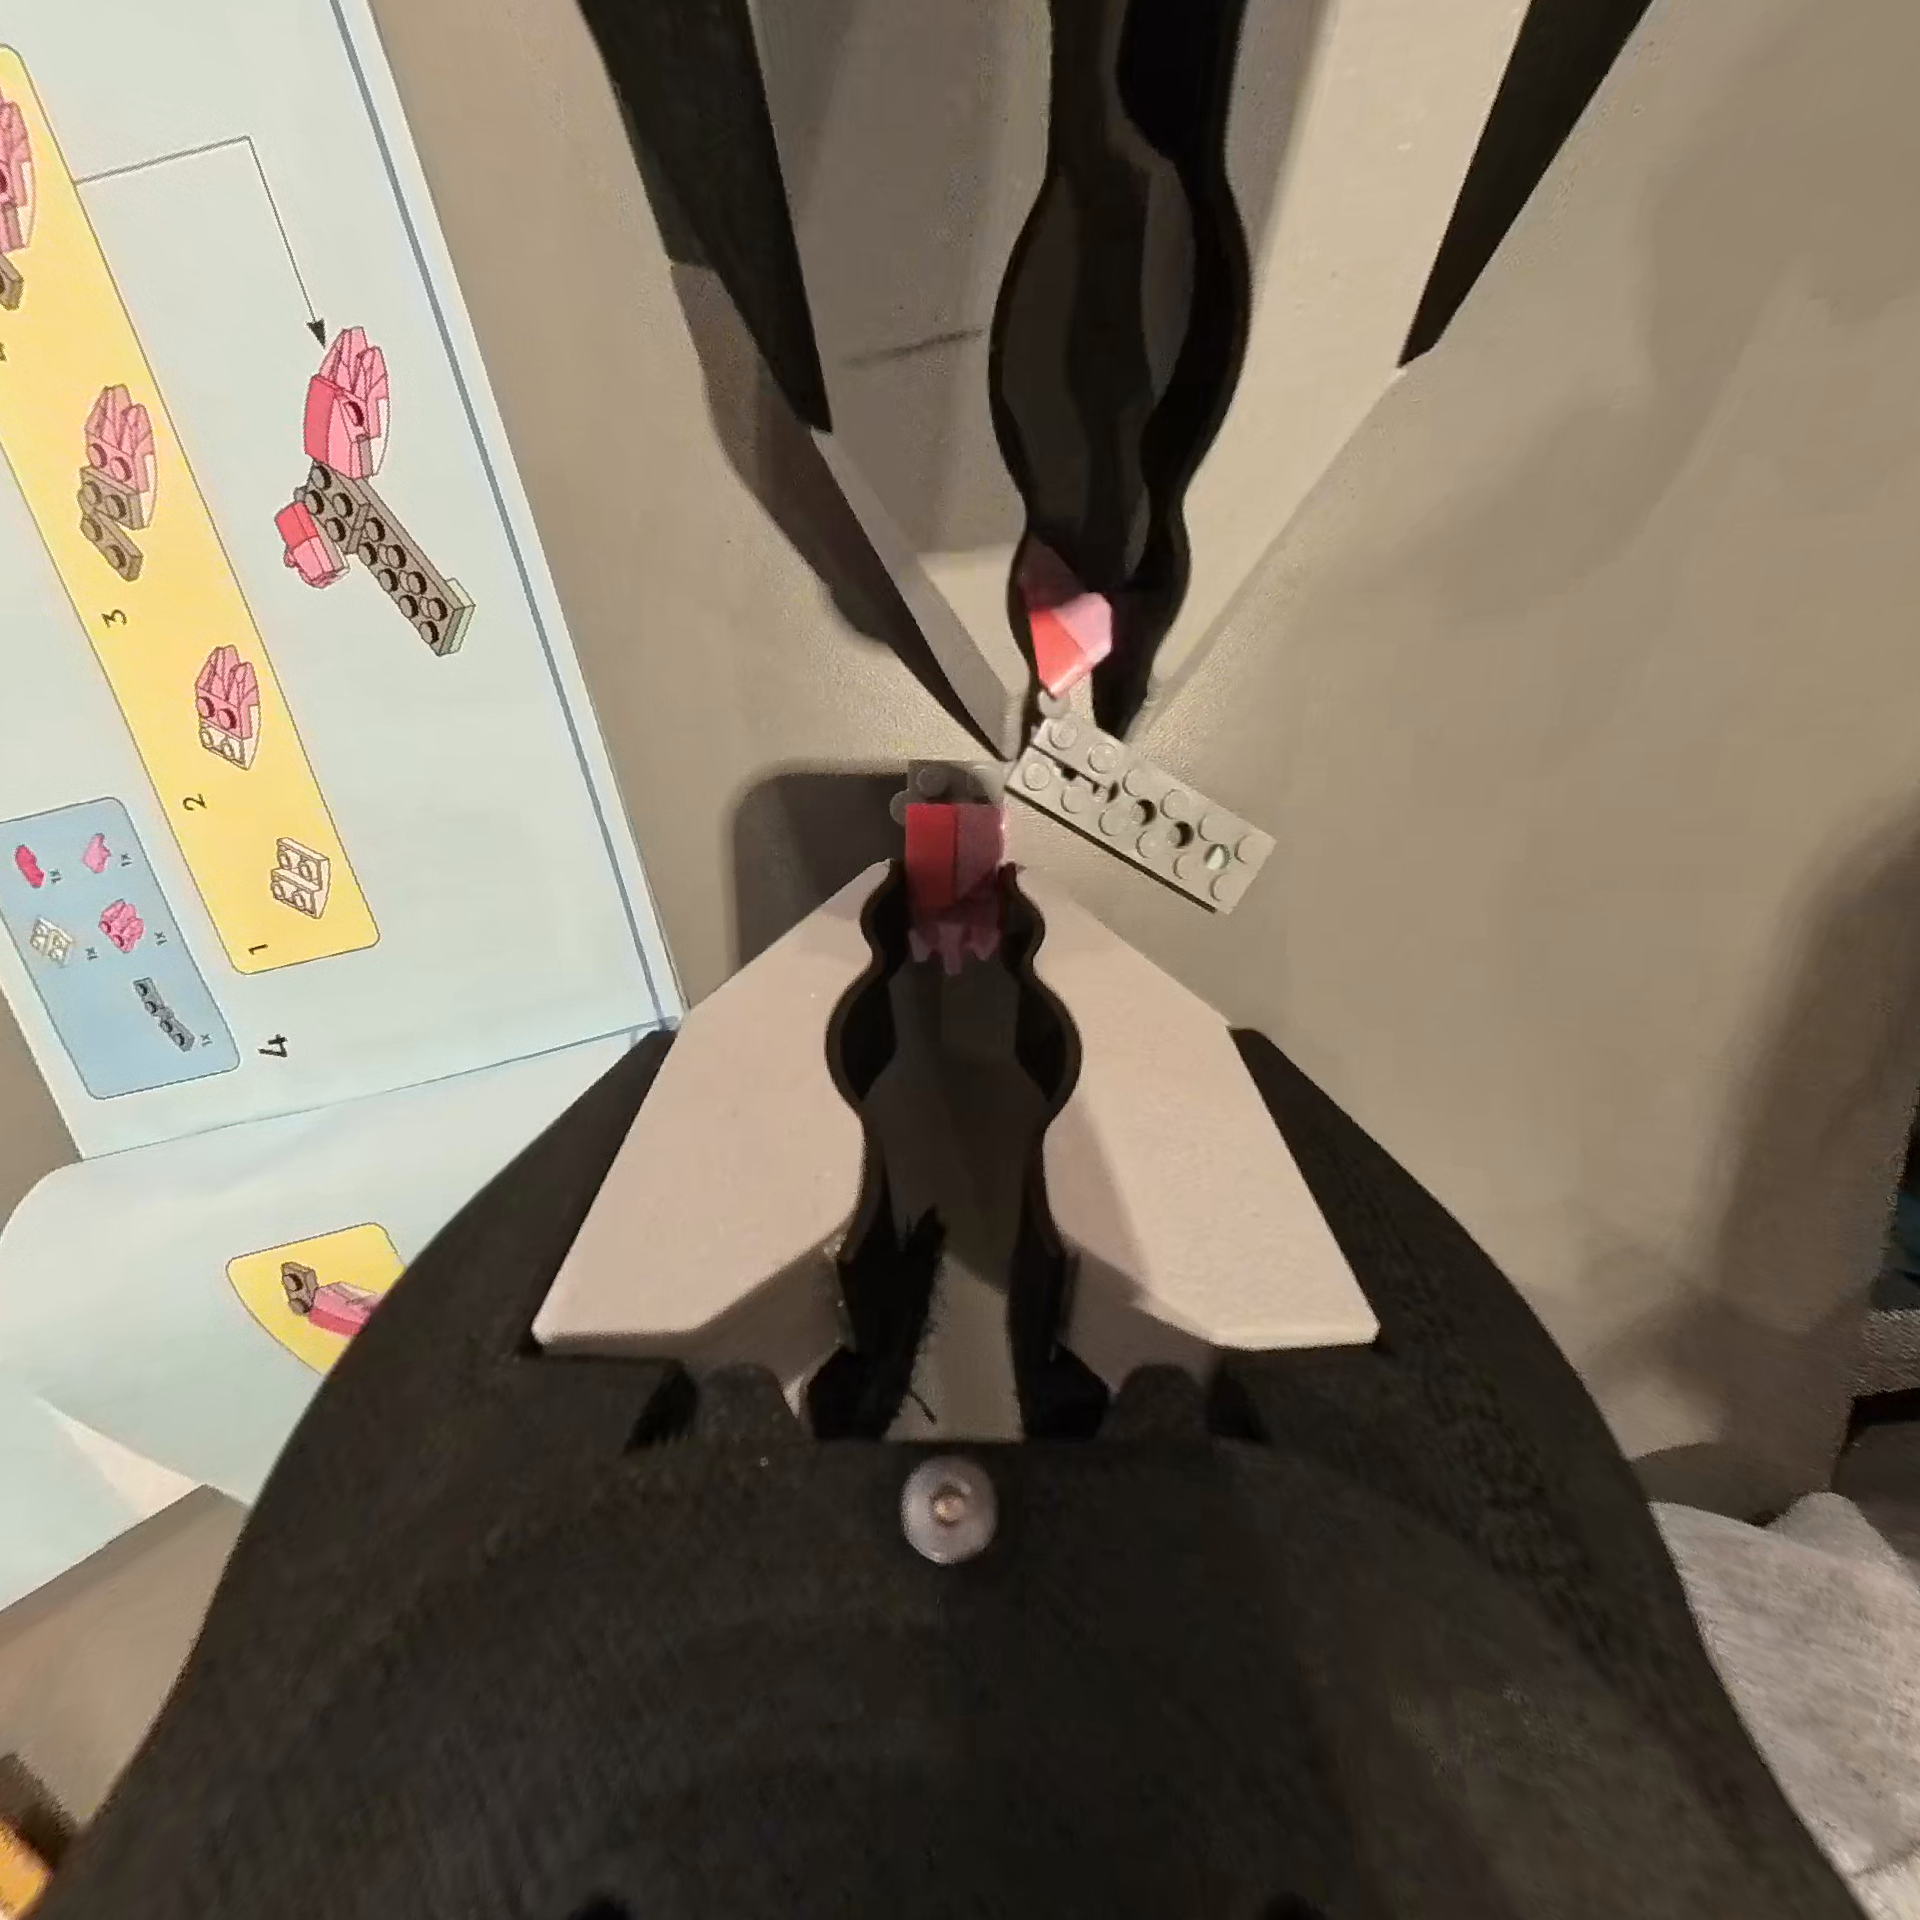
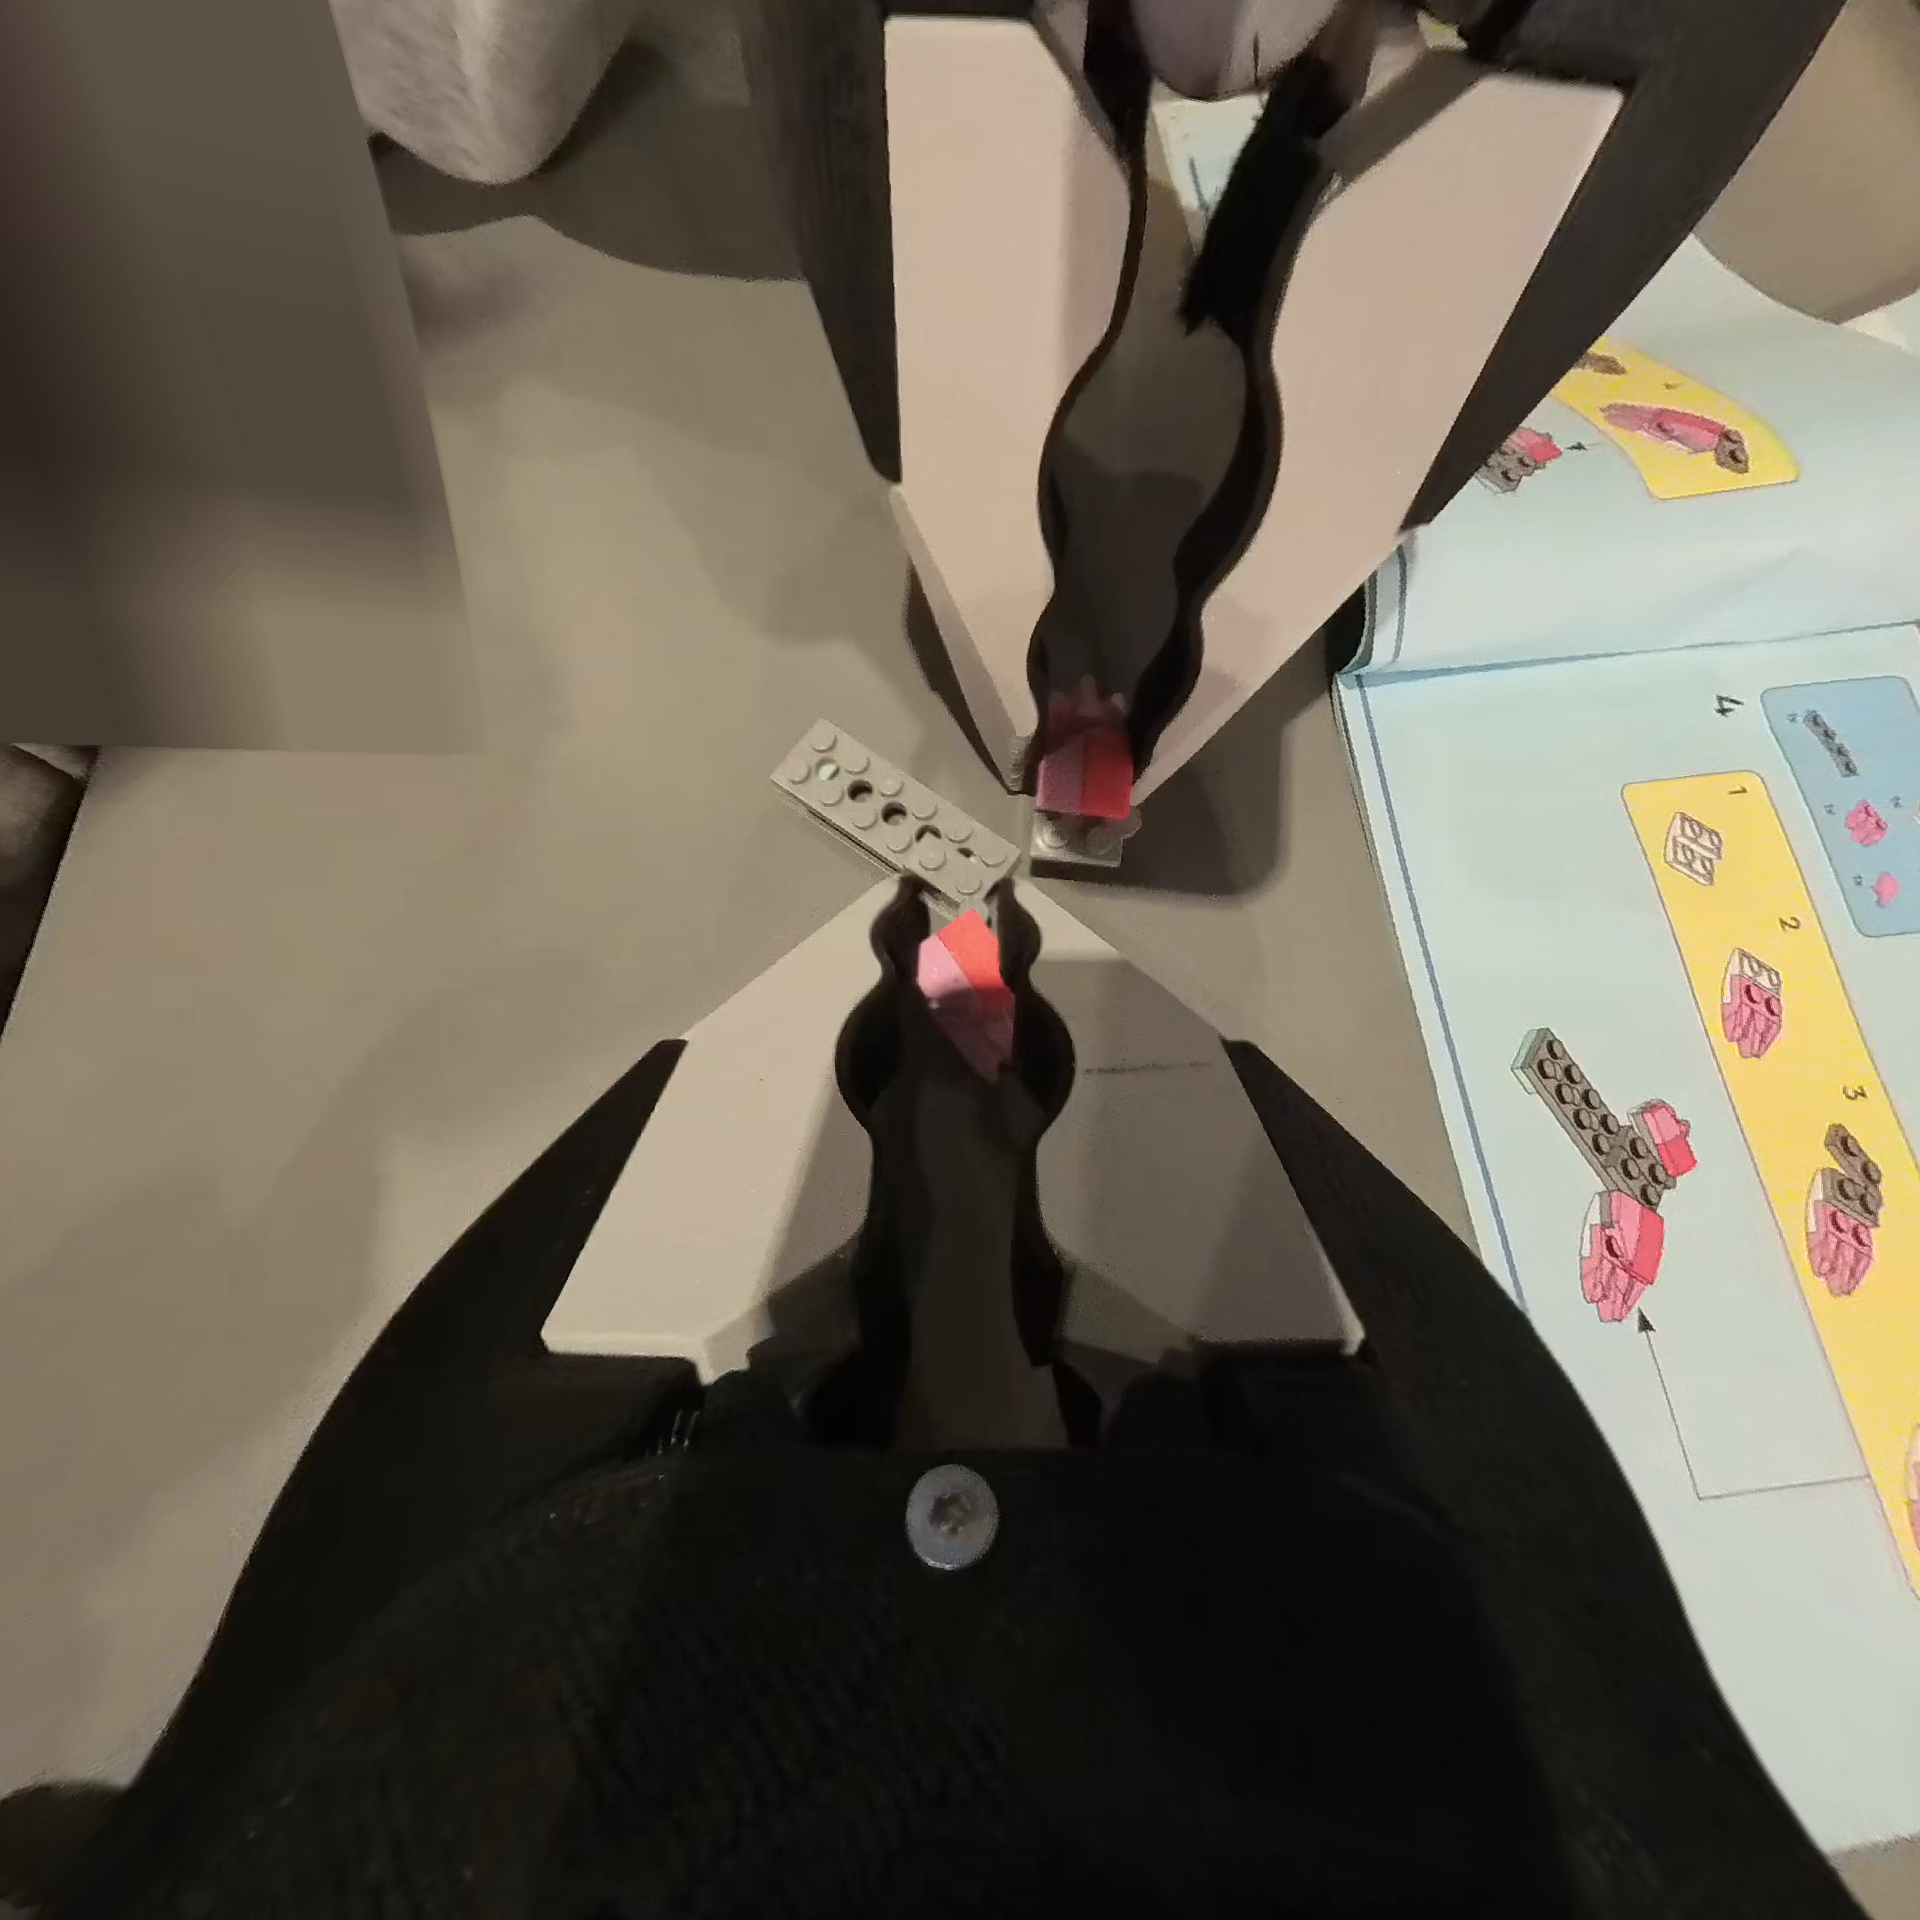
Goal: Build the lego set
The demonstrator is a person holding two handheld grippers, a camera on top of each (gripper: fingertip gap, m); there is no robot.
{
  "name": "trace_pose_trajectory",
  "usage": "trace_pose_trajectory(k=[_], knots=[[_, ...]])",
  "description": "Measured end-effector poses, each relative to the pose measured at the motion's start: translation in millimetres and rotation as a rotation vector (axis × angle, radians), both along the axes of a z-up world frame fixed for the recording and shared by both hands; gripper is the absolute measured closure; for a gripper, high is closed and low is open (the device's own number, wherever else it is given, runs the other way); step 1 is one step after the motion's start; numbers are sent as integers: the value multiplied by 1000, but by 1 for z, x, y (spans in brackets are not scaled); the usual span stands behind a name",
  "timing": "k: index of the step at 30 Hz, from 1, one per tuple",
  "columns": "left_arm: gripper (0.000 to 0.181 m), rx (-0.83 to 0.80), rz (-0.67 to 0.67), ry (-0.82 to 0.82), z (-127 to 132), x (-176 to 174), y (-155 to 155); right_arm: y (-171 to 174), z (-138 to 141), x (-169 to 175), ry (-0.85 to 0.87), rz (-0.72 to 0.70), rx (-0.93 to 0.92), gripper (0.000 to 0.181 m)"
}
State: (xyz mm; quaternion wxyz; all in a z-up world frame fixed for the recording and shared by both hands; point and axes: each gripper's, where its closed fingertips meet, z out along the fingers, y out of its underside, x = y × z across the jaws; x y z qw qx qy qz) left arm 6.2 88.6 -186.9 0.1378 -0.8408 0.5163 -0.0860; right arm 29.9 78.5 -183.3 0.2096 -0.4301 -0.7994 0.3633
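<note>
My left gripper [image 1: 951, 878] is shut on a red and pink brick assembly [image 1: 948, 847] with a small grey plate [image 1: 935, 781] at its far end. My right gripper [image 2: 961, 920] is shut on a pink and red piece [image 2: 961, 966] joined to a long grey studded plate [image 2: 883, 816] that sticks out to the left. The two grippers face each other tip to tip just above the table. The small grey plate [image 2: 1081, 844] sits right beside the end of the long plate [image 1: 1143, 826]. I cannot tell if they touch. The right gripper [image 1: 1070, 675] comes in from the top of the left wrist view.
An open instruction booklet [image 1: 312, 623] with pictured building steps lies flat on the grey table [image 2: 312, 1039], left of my left gripper and right of my right one [image 2: 1662, 935]. A pale cloth [image 1: 1787, 1662] lies at the near right in the left wrist view. My two grippers' fingertips are within a few centimetres of each other.
</note>
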Motion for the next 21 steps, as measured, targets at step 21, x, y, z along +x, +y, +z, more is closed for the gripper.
trace_pose_trajectory(k=[21], knots=[[165, 52, -25, -25, 16, -6, -2, 29, 5, 8, 18, -95, 72, 129]])
